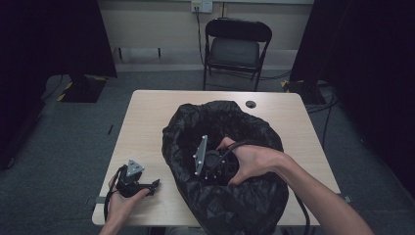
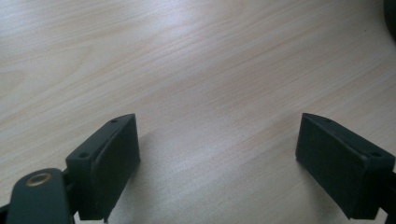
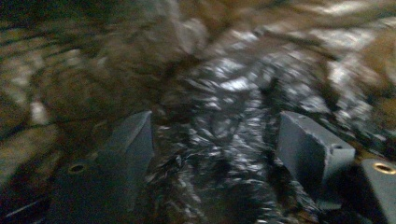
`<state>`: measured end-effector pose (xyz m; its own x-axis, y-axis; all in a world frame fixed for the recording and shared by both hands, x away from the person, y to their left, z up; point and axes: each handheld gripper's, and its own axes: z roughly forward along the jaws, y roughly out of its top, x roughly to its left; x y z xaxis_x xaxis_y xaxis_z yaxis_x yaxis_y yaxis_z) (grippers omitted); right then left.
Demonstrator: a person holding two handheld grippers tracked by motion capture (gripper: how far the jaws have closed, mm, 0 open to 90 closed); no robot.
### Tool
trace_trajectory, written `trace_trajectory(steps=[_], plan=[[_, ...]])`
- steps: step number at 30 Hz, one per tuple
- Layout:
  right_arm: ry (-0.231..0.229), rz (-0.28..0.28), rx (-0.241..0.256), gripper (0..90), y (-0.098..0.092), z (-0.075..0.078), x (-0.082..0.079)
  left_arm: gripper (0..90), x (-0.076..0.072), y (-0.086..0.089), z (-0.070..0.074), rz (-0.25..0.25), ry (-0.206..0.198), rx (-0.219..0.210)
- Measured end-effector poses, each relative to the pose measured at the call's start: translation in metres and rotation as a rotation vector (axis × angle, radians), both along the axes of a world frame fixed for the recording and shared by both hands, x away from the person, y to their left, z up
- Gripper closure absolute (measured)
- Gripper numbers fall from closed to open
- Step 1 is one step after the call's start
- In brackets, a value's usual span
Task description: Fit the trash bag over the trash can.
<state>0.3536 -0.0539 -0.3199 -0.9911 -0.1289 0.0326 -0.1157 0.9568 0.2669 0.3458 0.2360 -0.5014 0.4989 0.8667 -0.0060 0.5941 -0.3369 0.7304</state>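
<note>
From the high view, a big black bag [image 1: 225, 161] sat on the table [image 1: 147, 117], near the person's edge. Its mouth was open and faced up. The person's right hand [image 1: 254, 161] held the right gripper [image 1: 208, 164] down inside the mouth of the bag. The left gripper [image 1: 134, 183] rested on the table just left of the bag, with the left hand [image 1: 120, 205] on it. A chair [image 1: 235, 44] stood behind the table.

In the left gripper view, the two black jaws stood wide apart over bare wood. Nothing was between them. A dark bit of the bag [image 2: 391, 14] showed at the top right corner.

In the right gripper view, the picture was blurry. The jaws stood apart, and crinkly shiny plastic of the bag [image 3: 233, 93] lay between and in front of them. They did not look closed on it yet.

The step in hand seemed to be reaching into the bag to grab its plastic. Next, the right jaws would likely need to press together on a fold, and the left gripper could help hold the rim.
</note>
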Motion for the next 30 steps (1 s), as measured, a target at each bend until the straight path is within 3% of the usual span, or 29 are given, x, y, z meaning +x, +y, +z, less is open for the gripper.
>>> trace_trajectory(steps=[2, 8, 12, 15, 17, 20, 22, 25, 30], plan=[[-0.003, -0.027, 0.052, 26.4, -0.001, 0.006, 0.002, 13.0, 0.000, 0.000, 0.000, 0.000, 0.000, 0.000], [0.000, -0.053, 0.294, 26.6, -0.005, 0.037, 0.011, 12.9, 0.000, 0.000, 0.000, 0.004, 0.000, -0.005], [-0.008, -0.089, 0.377, 26.1, -0.010, 0.054, 0.023, 12.8, 0.000, 0.000, 0.000, 0.004, 0.000, -0.005], [0.007, -0.085, 0.437, 33.1, -0.015, 0.064, 0.039, 12.8, 0.000, -0.001, 0.000, 0.003, 0.000, -0.005], [-0.006, -0.079, 0.444, 43.0, -0.016, 0.064, 0.053, 12.7, 0.000, -0.001, 0.000, 0.002, -0.001, -0.005], [0.012, -0.053, 0.457, 50.7, -0.015, 0.056, 0.069, 12.7, 0.001, -0.001, 0.000, 0.002, -0.001, -0.005], [0.001, -0.065, 0.445, 51.4, -0.011, 0.050, 0.077, 12.6, 0.001, -0.001, 0.000, 0.003, -0.002, -0.007], [-0.004, -0.137, 0.435, 47.5, -0.005, 0.042, 0.090, 12.5, 0.001, -0.001, 0.000, 0.003, -0.002, -0.007], [0.018, -0.097, 0.333, 42.1, 0.006, 0.027, 0.088, 12.5, 0.001, -0.001, 0.000, 0.003, -0.002, -0.007]])
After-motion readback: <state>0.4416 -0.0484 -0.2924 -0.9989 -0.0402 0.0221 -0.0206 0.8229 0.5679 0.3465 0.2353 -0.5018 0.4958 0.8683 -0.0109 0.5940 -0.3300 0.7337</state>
